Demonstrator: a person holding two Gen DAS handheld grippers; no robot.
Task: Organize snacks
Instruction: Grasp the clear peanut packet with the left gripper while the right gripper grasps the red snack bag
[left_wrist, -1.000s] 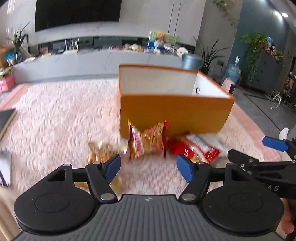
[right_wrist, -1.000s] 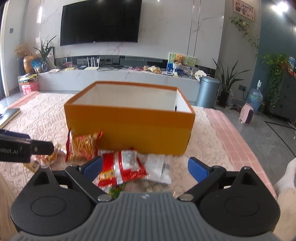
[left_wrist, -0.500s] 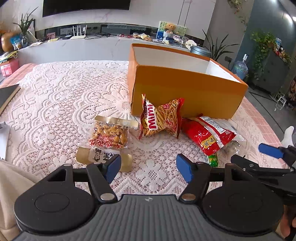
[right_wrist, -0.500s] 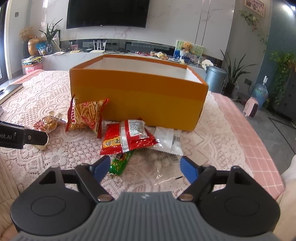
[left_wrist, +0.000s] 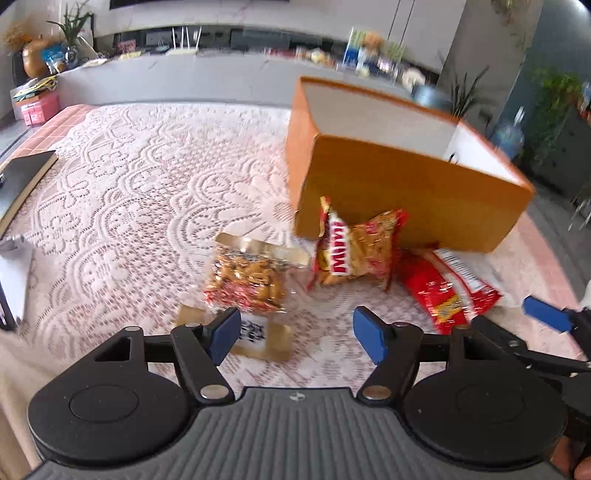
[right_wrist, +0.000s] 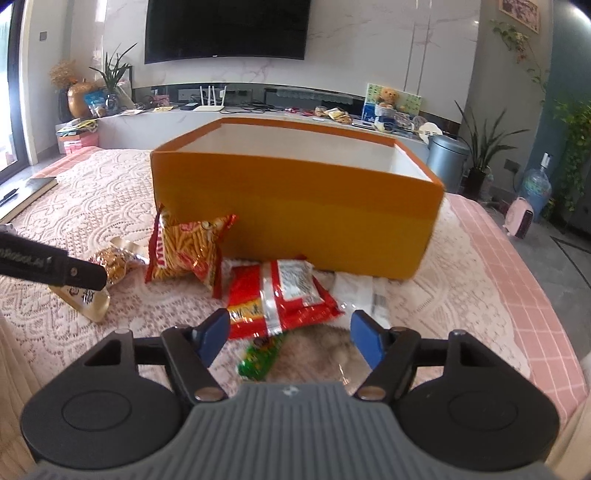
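The left gripper (left_wrist: 295, 328) hangs with its fingers (left_wrist: 225, 328) opening and empty above the peanut packet (left_wrist: 245, 280). The right gripper (right_wrist: 288, 330), fingers closing on nothing, aims at the red packet (right_wrist: 280, 299). Both snacks lie on the bench (right_wrist: 110, 199) before the orange box (right_wrist: 295, 214), likely their destination.

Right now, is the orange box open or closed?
Open: the orange box has no lid, and its white inner walls show; its floor is hidden.

Snack packets (right_wrist: 280, 299) on lace cloth (right_wrist: 110, 199) before open box (right_wrist: 295, 206), peanut packet (left_wrist: 245, 280) leftmost
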